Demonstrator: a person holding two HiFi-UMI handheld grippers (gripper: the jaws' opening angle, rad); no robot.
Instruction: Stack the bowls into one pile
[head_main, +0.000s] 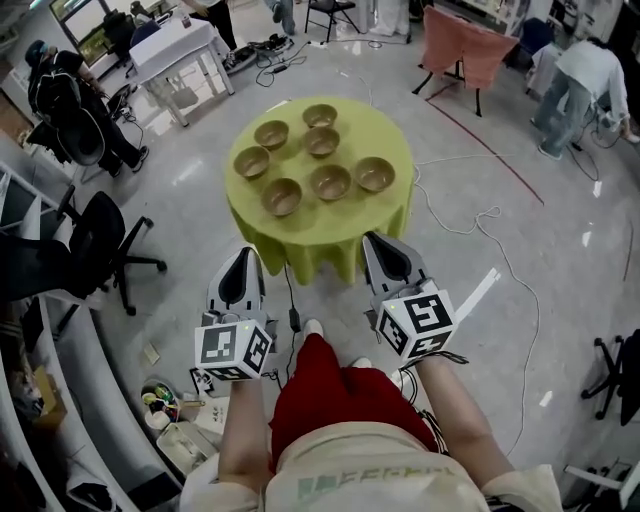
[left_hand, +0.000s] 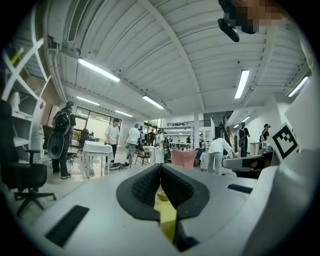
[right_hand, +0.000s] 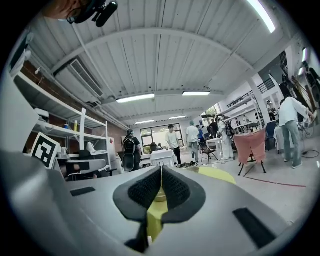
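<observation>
Several brown bowls sit singly on a round table with a yellow-green cloth (head_main: 330, 235); among them are one (head_main: 282, 196) at the near edge, one (head_main: 374, 173) on the right and one (head_main: 320, 115) at the far side. Both grippers hang short of the table, above the floor. My left gripper (head_main: 243, 254) is shut and holds nothing, as is my right gripper (head_main: 379, 241). In the left gripper view the pads (left_hand: 145, 186) meet, with a bowl (left_hand: 161, 195) and yellow cloth showing below them. The right gripper view shows the same: closed pads (right_hand: 176, 187), a bowl (right_hand: 160, 197) below.
A black office chair (head_main: 105, 240) stands to the table's left. Cables (head_main: 470, 220) trail over the floor on the right. A white table (head_main: 180, 45) and a pink-draped chair (head_main: 465, 45) stand farther off, with people around. Clutter (head_main: 165, 410) lies at my lower left.
</observation>
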